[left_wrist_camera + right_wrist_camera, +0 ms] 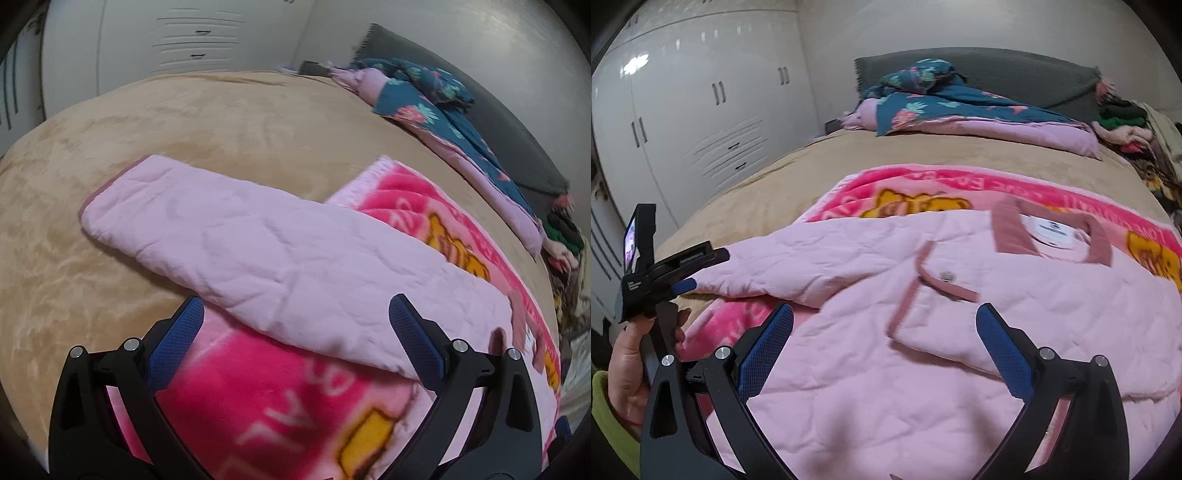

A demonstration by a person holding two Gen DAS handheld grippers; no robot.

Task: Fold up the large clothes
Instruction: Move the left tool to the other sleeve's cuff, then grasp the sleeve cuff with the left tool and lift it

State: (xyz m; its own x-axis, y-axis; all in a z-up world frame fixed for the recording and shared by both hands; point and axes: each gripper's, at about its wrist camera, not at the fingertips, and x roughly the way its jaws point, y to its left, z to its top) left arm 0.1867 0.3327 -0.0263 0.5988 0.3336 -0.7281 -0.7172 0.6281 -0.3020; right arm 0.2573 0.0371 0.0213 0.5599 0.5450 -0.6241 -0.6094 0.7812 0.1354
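A pale pink quilted jacket (886,387) lies spread face up on a bright pink cartoon blanket (923,181). Its dusty-pink collar (1012,232) and a flap pocket (942,291) show in the right wrist view. One sleeve (258,251) stretches flat to the left, its cuff resting on the beige bedspread. My left gripper (295,306) hovers open just above that sleeve with nothing between its fingers. In the right wrist view the left gripper (711,268) sits by the sleeve's end, held by a hand (628,362). My right gripper (886,314) is open over the jacket's front, holding nothing.
The beige bedspread (184,122) covers a wide bed. A teal floral quilt with pink lining (960,107) is bunched against the grey headboard (1015,74). A pile of clothes (1126,122) lies at the far right. White wardrobe doors (701,110) stand to the left.
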